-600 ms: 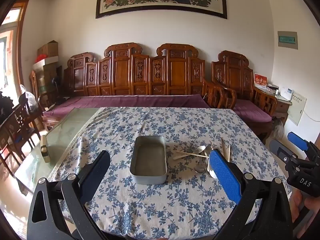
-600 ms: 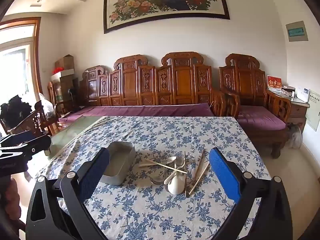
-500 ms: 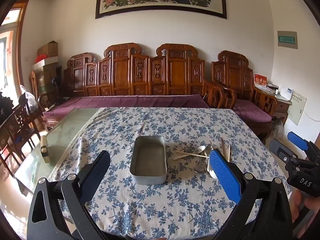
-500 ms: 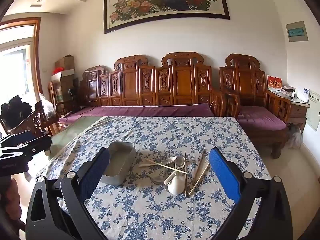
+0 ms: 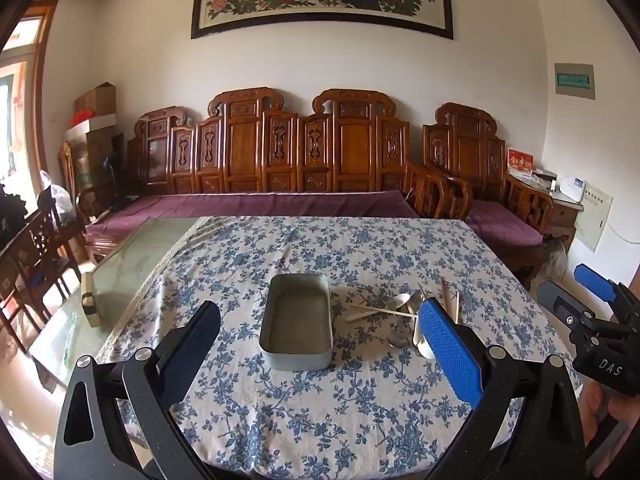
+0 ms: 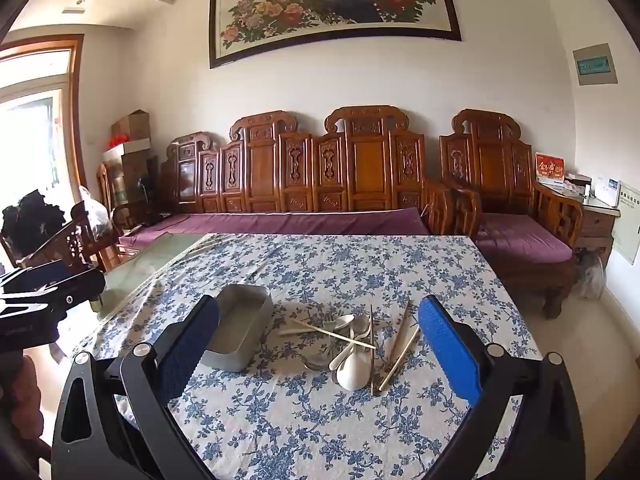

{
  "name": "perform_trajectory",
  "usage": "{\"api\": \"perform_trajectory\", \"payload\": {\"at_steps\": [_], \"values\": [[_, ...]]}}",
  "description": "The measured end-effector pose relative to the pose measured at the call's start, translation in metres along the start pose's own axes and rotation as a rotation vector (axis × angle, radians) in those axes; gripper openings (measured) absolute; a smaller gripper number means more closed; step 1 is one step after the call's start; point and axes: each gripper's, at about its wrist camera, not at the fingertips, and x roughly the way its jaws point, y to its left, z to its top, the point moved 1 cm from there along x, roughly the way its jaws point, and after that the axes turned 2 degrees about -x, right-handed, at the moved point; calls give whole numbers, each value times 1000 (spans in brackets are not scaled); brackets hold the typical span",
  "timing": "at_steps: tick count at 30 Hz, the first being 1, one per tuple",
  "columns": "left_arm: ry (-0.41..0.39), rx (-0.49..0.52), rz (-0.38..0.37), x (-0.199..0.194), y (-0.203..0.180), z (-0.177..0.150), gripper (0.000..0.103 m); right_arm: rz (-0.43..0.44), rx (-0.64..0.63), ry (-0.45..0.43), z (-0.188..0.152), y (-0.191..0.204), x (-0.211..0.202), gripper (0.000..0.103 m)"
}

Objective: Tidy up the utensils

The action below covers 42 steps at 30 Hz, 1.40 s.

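- Our right gripper hangs wide apart above the near edge of the table, holding nothing, with the utensil pile framed between its fingers at about 12 o'clock.
- Our left gripper is likewise spread wide and empty, aimed at the metal tin, which stands bare inside.
- From the left view the pile lies just beside the tin at 3 o'clock; from the right view the tin sits at 10 o'clock of the pile.
- We judge nothing is sorted yet: spoons and chopsticks cross one another, so we should take a top piece first, perhaps the pale chopstick lying across the white spoon.
- We would close across a thin handle, not along it, and lift straight so neighbours do not drag.
- Under it all lies a blue-flowered tablecloth, loosely laid and likely to bunch.
- Beyond, at 12 o'clock, stands a carved wooden bench with purple cushions, and a peacock painting above.
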Motion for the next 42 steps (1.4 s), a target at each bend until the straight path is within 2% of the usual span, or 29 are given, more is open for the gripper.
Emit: {"api": "perform_trajectory", "payload": {"at_steps": [42], "values": [[-14, 5, -2, -13, -10, 11, 97, 2, 0, -8, 5, 0, -5, 100]]}}
